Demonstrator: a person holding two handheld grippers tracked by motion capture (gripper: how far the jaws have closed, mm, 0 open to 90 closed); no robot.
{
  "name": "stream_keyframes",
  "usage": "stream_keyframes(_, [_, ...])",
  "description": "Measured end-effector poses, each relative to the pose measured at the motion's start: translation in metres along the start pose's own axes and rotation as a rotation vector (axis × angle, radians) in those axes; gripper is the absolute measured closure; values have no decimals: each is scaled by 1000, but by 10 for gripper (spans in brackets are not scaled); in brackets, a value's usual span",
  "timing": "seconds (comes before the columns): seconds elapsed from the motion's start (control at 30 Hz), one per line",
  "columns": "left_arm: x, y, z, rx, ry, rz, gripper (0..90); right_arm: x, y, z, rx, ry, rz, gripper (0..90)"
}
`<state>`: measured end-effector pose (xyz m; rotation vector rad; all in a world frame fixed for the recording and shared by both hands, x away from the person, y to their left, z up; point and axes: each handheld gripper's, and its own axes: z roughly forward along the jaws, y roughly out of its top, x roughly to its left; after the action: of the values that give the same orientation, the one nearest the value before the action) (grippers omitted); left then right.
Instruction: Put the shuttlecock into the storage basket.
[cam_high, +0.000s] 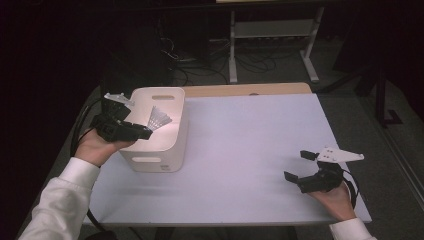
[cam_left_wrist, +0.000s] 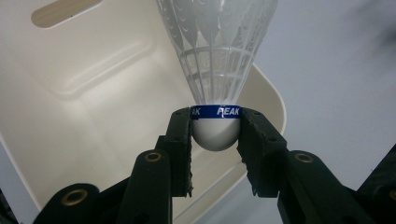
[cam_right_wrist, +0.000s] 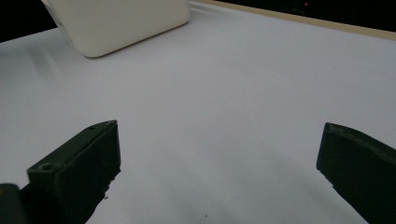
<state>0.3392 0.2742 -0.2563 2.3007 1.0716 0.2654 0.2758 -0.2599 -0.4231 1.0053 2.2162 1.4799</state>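
Two grippers in play. Left gripper (cam_high: 146, 132) sits at 9 o'clock of the high view, over the open top of the cream bin (cam_high: 172, 150), jaws clamped on the white cork of a shuttlecock (cam_high: 160, 119). In the left gripper view the shuttlecock (cam_left_wrist: 216, 70) stands skirt-up toward 12 o'clock, the cork pinched from both sides by the black pads, and a blue band reading PEAK runs level with the pad tops. White feather skirt flares up out of the frame top. Below and behind it is the bin's interior (cam_left_wrist: 84, 107), with a handle slot in the wall at 11 o'clock. So the shuttlecock is held in the air above the bin's mouth, touching none of its walls as far as shows.

Bin stands on the left half of the white bench (cam_high: 250, 150), rounded corners, handle slots on near and far walls.

Right gripper (cam_high: 300, 167) is at 4 o'clock of the high view, well apart from the bin, low over bare bench, held by a hand (cam_high: 336, 200) in a white sleeve. Its jaws stand wide apart with nothing between them; the right gripper view shows the two black pads (cam_right_wrist: 79, 172) at either lower corner, white bench between, and the bin's corner (cam_right_wrist: 121, 23) at 11 o'clock.
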Motion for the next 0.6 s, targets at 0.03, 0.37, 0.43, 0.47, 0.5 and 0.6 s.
stream_keyframes(0.03, [0, 0, 0, 5, 0, 0, 649, 0, 0, 0, 0, -1, 0, 0])
stream_keyframes(0.37, [1, 1, 5, 49, -9, -15, 649, 0, 0, 0, -2, 0, -4, 0])
stream_keyframes(0.43, [1, 0, 7, 56, -9, -15, 649, 1, 0, 0, -1, 0, -3, 0])
stream_keyframes(0.47, [2, 0, 7, 66, -9, -9, 649, 1, 0, 0, -2, -1, -4, 0])
stream_keyframes(0.5, [2, 0, 7, 70, -7, 0, 649, 1, 1, -1, -2, -1, -3, 0])
stream_keyframes(0.6, [3, -1, 9, 79, -10, -9, 649, 0, 0, 0, -1, -1, -4, 0])
